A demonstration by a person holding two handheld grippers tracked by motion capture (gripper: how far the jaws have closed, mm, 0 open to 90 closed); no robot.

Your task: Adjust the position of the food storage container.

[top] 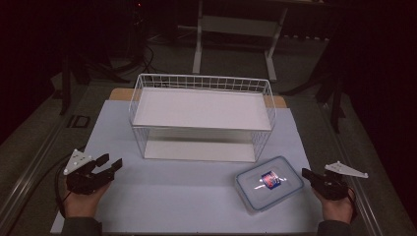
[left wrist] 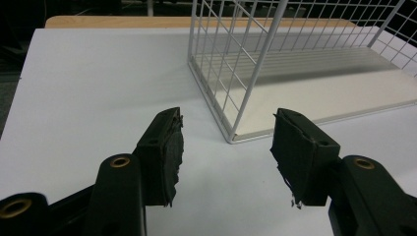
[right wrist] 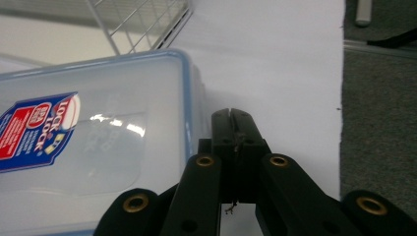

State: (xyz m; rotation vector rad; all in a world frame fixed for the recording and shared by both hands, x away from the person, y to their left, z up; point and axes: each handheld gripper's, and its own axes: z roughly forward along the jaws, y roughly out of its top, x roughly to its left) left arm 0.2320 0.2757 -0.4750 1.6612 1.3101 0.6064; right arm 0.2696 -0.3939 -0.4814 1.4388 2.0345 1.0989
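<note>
- Clear plastic food container (top: pixel 268 183), blue-rimmed lid on, red-blue label on top
- Lies flat, angled, on white mat (top: pixel 187 196), front right of wire rack (top: pixel 201 115)

The high view looks forward and down over the whole table (top: pixel 196 196). Each gripper view sits low and close; the left one shares the wire rack (left wrist: pixel 255 69) near the table's far edge.

probably a lab: dim room, carpet (top: pixel 29 142), table frame (top: pixel 236 34).

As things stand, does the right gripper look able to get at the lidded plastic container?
Probably yes: the right gripper sits just beside the container with nothing lying between them. Its jaws are shut, though, so they would need to open first.
</note>
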